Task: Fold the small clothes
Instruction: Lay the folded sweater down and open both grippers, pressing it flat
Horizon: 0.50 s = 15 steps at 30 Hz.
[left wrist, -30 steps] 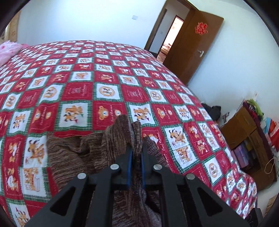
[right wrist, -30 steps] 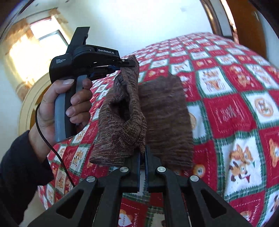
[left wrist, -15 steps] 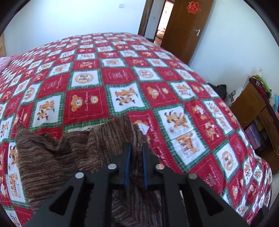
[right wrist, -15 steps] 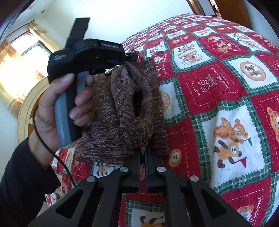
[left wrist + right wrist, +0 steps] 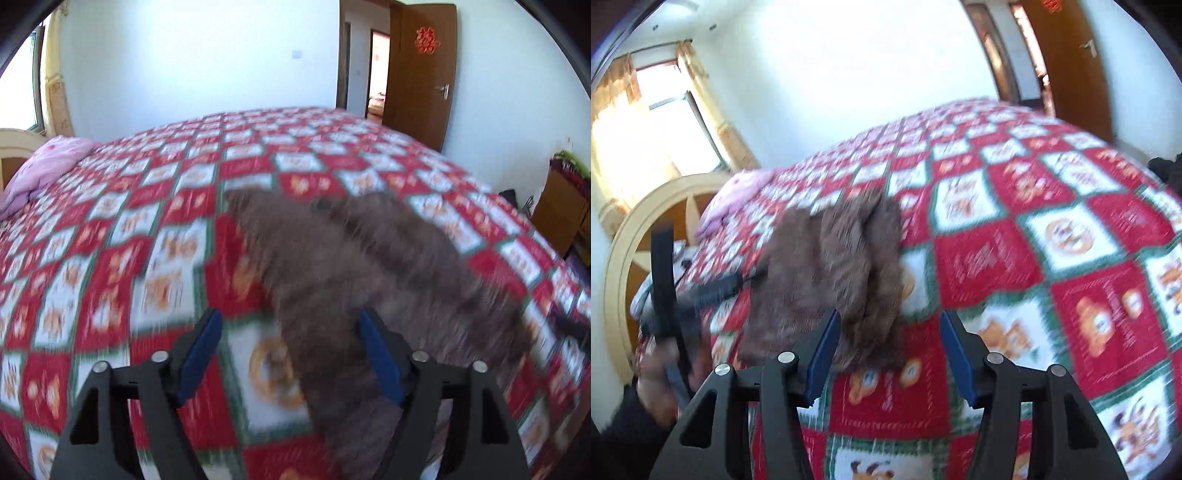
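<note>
A small brown knit garment lies bunched on the red, white and green patterned bedspread. My left gripper is open and empty, its right blue pad beside the garment's near part. In the right wrist view the same garment lies just beyond my right gripper, which is open and empty. The left gripper shows blurred at the left, held in a hand. Both views are motion-blurred.
A pink pillow lies at the bed's head by a cream headboard. A brown door stands open at the far wall. A wooden cabinet stands right of the bed.
Both grippers have opened and let go of the brown garment, which has dropped onto the bedspread. Both grippers have pulled back from it.
</note>
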Available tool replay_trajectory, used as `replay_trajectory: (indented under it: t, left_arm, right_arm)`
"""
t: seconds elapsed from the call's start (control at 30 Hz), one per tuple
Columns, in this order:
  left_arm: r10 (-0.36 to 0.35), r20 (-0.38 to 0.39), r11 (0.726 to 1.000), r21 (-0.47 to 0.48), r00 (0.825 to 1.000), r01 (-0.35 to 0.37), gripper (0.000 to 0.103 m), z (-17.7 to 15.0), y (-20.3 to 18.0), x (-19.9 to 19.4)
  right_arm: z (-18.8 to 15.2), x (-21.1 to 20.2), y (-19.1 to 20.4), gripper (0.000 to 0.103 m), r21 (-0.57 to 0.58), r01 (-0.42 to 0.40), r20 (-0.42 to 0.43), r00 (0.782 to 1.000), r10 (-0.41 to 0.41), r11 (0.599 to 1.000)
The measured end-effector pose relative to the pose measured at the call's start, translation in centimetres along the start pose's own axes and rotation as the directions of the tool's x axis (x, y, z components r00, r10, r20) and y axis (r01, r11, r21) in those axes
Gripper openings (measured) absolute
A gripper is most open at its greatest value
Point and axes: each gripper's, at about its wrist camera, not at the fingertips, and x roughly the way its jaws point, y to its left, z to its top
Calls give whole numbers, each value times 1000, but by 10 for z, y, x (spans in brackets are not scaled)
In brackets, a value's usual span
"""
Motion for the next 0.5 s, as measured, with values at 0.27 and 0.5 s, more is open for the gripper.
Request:
replay_trajectory:
  t: [0.27,0.5]
  left_arm:
    - [41,16,996,77,999,-42,91,-17,-16,8]
    - [-22,-4,1000,-18,1000,22,100,-24,5,10]
  right_arm:
    - [65,70,29,57,6,-89,-115,989,89,996]
    - [79,150,27,5,64,-4,-248,969,19,998]
